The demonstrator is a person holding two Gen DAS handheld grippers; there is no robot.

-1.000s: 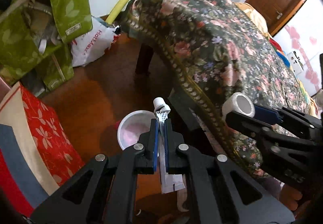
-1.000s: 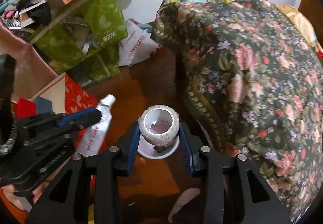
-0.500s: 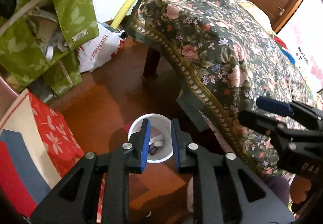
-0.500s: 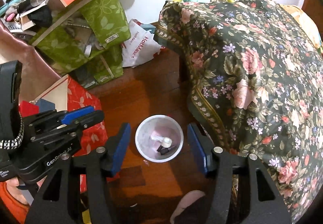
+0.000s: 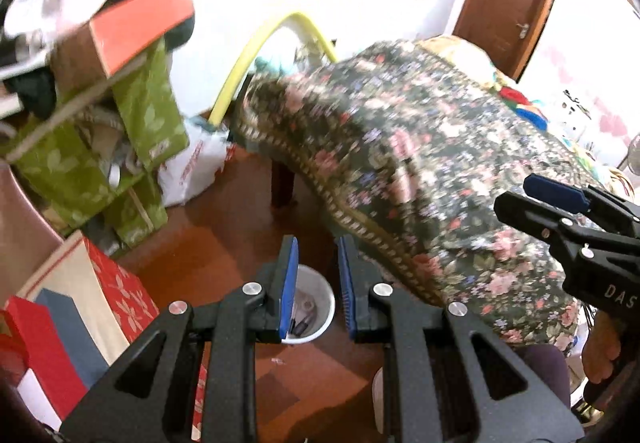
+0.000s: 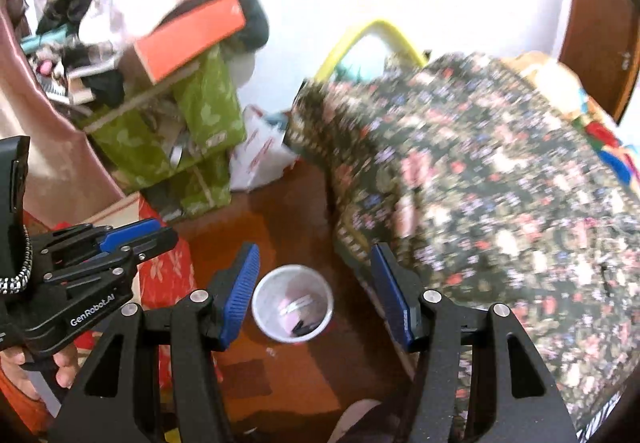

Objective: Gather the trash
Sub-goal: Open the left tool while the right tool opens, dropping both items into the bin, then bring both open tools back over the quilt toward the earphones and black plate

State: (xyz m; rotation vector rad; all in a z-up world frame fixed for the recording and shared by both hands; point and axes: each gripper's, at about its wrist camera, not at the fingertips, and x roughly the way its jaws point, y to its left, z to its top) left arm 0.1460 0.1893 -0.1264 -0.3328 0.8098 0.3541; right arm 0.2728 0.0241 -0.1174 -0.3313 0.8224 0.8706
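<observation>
Red patterned boxes [image 5: 112, 295] sit at the left on the wood floor. The left gripper [image 5: 316, 283] hangs with its jaws apart and empty above the white trash bin [image 6: 292, 308], which holds small scraps. The right gripper [image 6: 316, 291] is spread wide, empty, beside the floral-covered table [image 6: 500, 203].

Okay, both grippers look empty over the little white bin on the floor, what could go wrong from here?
1. The white bin is small and stands free on the wooden floor; a low swing of the left gripper or right gripper, both open, might tip it and spill the trash inside.
2. The floral cloth hangs close beside the bin; a finger could snag its edge.
3. Both views are blurred, so aim may be off.
</observation>
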